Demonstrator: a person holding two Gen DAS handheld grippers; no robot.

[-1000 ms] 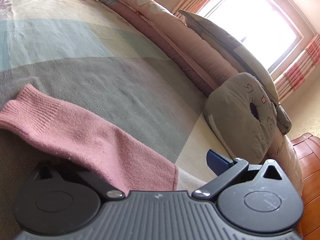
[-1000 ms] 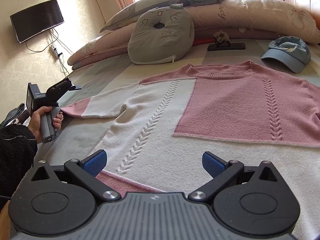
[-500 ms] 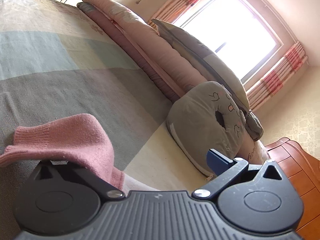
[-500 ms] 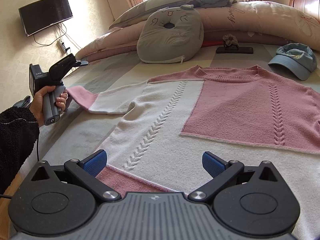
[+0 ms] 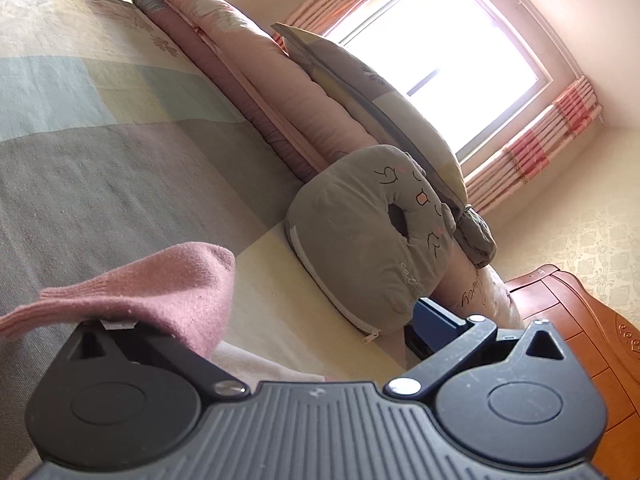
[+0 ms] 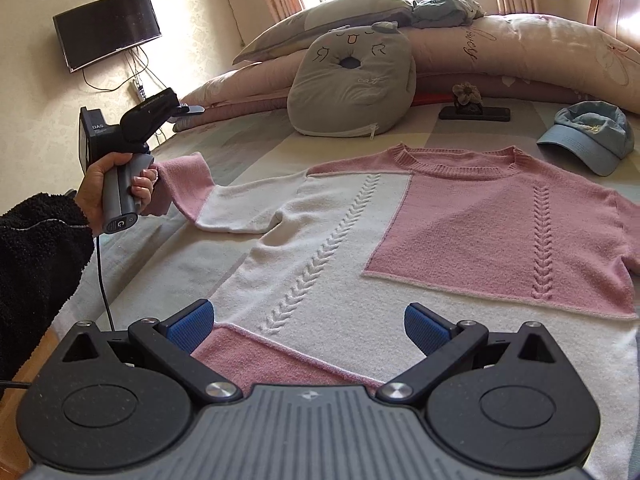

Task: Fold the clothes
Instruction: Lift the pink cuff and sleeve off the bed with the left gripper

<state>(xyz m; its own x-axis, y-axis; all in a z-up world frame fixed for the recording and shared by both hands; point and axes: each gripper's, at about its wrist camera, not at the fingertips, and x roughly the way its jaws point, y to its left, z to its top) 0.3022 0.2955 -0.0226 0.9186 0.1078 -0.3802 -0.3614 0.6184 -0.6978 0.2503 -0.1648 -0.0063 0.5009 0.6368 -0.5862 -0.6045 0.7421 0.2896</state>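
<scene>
A pink-and-white knit sweater [image 6: 400, 232] lies spread face up on the bed [image 6: 240, 148], neckline toward the far pillows, with cable-stitch columns running down both the white panel and the pink panel; a pink hem patch sits at the near edge. Its pink cuff [image 5: 160, 292] is raised off the bedspread and draped over the left finger of the left gripper [image 5: 280, 320], whose jaws look spread wide in the left wrist view; whether the cuff is actually clamped cannot be told. In the right wrist view a hand [image 6: 100, 184] in a black fleece sleeve [image 6: 36, 272] holds that gripper's handle at the far left. The right gripper [image 6: 308, 324] hovers with its jaws wide apart and empty above the near hem. Beyond the sweater are a grey cat-face cushion [image 6: 352, 84], a blue cap [image 6: 588, 136] at the far right, a dark phone [image 6: 476, 113], and stacked pillows [image 6: 520, 52]; a television [image 6: 108, 28] hangs on the left wall.
</scene>
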